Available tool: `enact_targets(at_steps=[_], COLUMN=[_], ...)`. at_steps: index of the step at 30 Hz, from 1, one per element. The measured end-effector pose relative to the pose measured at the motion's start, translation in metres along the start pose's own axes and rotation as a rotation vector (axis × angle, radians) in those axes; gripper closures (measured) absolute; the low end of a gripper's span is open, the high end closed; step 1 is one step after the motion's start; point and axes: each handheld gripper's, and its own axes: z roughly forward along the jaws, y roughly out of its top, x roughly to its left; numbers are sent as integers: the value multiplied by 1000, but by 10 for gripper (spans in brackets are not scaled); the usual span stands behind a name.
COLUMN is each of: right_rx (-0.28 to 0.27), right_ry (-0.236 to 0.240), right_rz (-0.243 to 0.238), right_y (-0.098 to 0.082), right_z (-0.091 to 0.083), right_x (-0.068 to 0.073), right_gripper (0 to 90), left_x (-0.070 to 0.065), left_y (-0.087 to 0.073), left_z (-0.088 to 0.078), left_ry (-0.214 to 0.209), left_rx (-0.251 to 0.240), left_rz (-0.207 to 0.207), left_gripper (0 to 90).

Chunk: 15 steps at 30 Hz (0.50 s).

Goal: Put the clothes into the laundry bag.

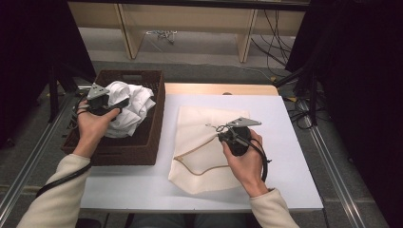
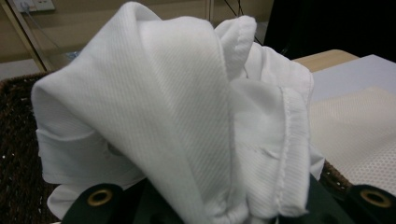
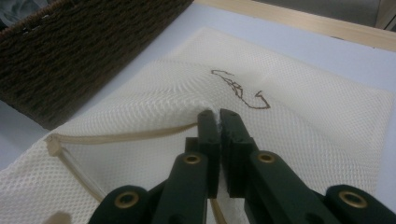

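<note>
A bunched white garment point(image 1: 128, 109) rises out of the dark wicker basket point(image 1: 154, 137) at the left. My left gripper point(image 1: 102, 102) is shut on this white garment point(image 2: 187, 121), whose folds hang over the jaws in the left gripper view. A cream mesh laundry bag point(image 1: 202, 142) with a tan edge lies flat on the white table point(image 1: 142, 185). My right gripper point(image 1: 233, 135) is shut on the upper layer of the mesh bag point(image 3: 303, 121) at its mouth and lifts it into a small peak. A thin brown cord point(image 3: 240, 88) lies on the mesh beyond the fingertips point(image 3: 208, 119).
The wicker basket's wall point(image 3: 88, 51) stands close to the left of the bag. A wooden strip point(image 1: 221, 89) runs along the table's far edge. Beyond it are wooden shelf legs point(image 1: 128, 33) and cables point(image 1: 280, 33) on the floor.
</note>
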Motion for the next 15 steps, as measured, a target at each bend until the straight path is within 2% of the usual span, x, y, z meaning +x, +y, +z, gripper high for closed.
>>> enact_targets(at_steps=[2,7,8,15], right_rx=[0,-3,1,0], right_ry=[-2,1,0,-7], right_rz=[-3,12,1,6], right_y=[0,0,0,0], right_z=[0,0,0,0], right_x=[0,1,0,0], right_gripper=[887,886,887,887], left_x=[-1,-1,-2,-6], left_y=[3,8,8,14], left_z=[-5,-14,-15,-26], left_ry=[-5,-1,-2,-7], left_rx=[-8,-35,-38,-82], left_rz=[-16,-6,-8,-2], left_gripper=[764,764,764,765])
